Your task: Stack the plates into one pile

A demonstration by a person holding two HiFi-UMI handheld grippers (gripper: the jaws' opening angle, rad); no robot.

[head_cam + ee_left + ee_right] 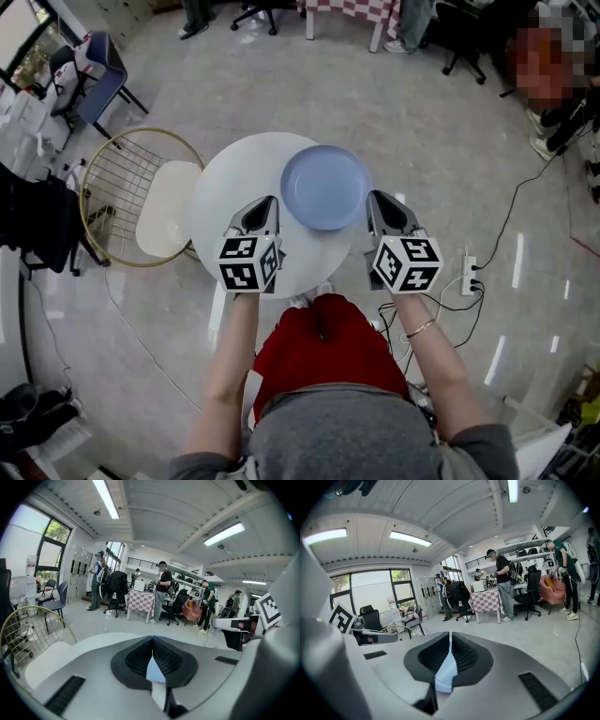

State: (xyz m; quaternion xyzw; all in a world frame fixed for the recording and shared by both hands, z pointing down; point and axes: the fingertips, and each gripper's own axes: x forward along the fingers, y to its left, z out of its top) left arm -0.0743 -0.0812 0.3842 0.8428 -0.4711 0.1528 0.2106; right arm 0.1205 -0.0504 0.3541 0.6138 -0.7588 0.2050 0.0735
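Note:
A pale blue plate (325,186) lies on the right half of a round white table (234,178). From above I cannot tell whether other plates lie under it. My left gripper (272,202) is at the plate's lower left rim and my right gripper (373,197) at its lower right rim. In both gripper views the jaws meet at the tips, left gripper (152,639) and right gripper (450,634) alike. Behind the tips a sliver of the blue plate (155,671) (447,670) shows through the gap. Nothing looks pinched between either pair of pads.
A gold wire chair with a white seat (164,211) stands against the table's left side. A power strip (469,272) with cables lies on the floor to the right. Farther off are a blue chair (98,66), a checkered table (140,603), office chairs and several standing people.

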